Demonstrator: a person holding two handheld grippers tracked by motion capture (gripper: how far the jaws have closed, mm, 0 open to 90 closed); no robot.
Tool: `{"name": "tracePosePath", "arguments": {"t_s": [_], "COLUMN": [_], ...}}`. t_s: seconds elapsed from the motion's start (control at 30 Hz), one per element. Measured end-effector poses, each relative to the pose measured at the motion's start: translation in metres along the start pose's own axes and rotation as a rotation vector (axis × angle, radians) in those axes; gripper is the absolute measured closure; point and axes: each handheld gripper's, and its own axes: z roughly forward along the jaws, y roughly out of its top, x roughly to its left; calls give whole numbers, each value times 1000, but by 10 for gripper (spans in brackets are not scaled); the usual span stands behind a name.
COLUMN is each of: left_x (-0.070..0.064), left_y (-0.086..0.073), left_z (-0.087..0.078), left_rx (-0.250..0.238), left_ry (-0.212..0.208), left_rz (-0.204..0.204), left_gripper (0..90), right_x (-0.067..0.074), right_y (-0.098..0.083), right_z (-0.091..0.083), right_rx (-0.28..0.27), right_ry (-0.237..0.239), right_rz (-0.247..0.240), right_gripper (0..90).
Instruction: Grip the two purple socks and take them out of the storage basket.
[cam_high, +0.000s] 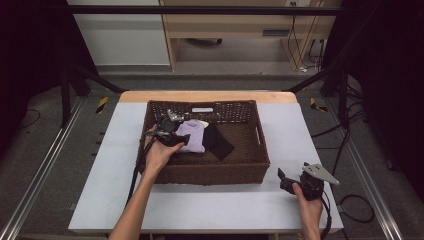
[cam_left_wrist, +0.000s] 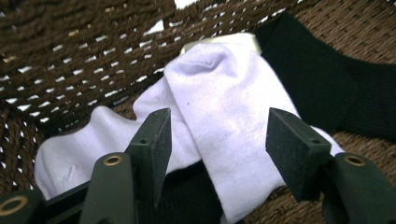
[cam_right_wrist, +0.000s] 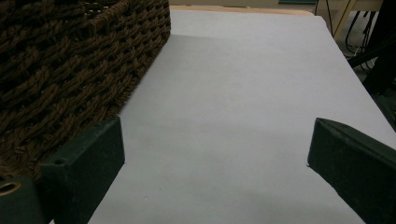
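A brown wicker basket stands on the middle of the table. Inside it at the left lie pale lilac socks and a black sock to their right. My left gripper is down in the basket at the lilac socks. In the left gripper view its jaws stand open on either side of one pale sock, pads apart from it; a second pale sock lies to the left and the black sock to the right. My right gripper rests open on the table, right of the basket.
The basket's woven wall rises close behind the socks. In the right gripper view the basket's corner stands beside the left jaw, with bare white tabletop ahead. The table's right edge runs near my right hand.
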Motion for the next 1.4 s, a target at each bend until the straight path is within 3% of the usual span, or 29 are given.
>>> {"name": "tracePosePath", "arguments": {"t_s": [0.27, 0.5, 0.67, 0.77, 0.83, 1.03, 1.1, 1.27, 1.3, 1.33, 1.37, 1.4], "left_x": [-1, -3, -3, -3, -5, -6, -5, -2, -3, -2, -2, -2], "left_y": [-3, -7, -7, -7, -7, -6, -4, -3, -3, -3, -3, -4], "left_z": [11, 18, 20, 21, 20, 15, 12, 6, 6, 8, 10, 13], "left_rx": [65, 136, 188, 216, 230, 204, 178, 140, 139, 106, 99, 110], "left_ry": [-11, -38, -64, -72, -76, -89, -91, -101, -87, -70, -76, -89], "left_rz": [34, 40, 24, 21, 21, 30, 9, -10, -3, 7, 14, 10], "left_gripper": [397, 422, 529, 666, 707, 868, 896, 897, 895, 852, 684, 602], "right_x": [0, -1, -1, -1, -1, -2, -2, -2, -2, -2, -2, -2], "right_y": [0, 0, 0, 0, 0, 0, 0, 0, 0, 0, 0, 0], "right_z": [0, -1, 0, 0, 0, 0, 0, 0, 0, 0, 0, 0], "right_rx": [1, -1, 2, 3, 6, 0, 2, 10, 9, 6, 3, 3], "right_ry": [2, 1, 5, 5, 3, 3, 8, 9, 6, 5, 3, 4], "right_rz": [6, 13, 11, 9, 8, 22, 23, 22, 19, 21, 22, 24], "right_gripper": [42, 41, 41, 41, 41, 40, 40, 40, 40, 40, 40, 40]}}
